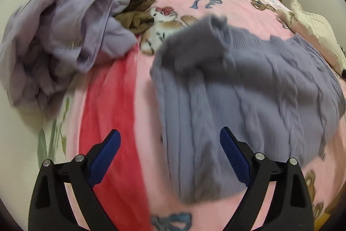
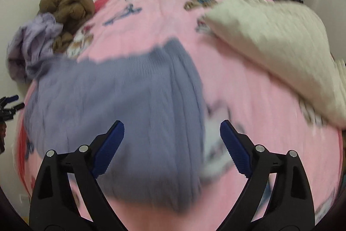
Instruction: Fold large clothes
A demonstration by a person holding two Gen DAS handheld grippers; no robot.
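Sweater (image 1: 248, 88), a lilac-grey knit, is lying partly folded on the pink blanket (image 1: 121, 114) of the bed in the left wrist view, a sleeve doubled across its top. The left gripper (image 1: 169, 149) is hanging over its near edge, jaws spread wide, clamping nothing. In the right wrist view the sweater (image 2: 134, 114) is filling the middle, and the right gripper (image 2: 172, 141) is likewise standing apart and empty above its hem. Risk: with nothing pinning it, the loose knit may be springing open, or a pad could be snagging the fold.
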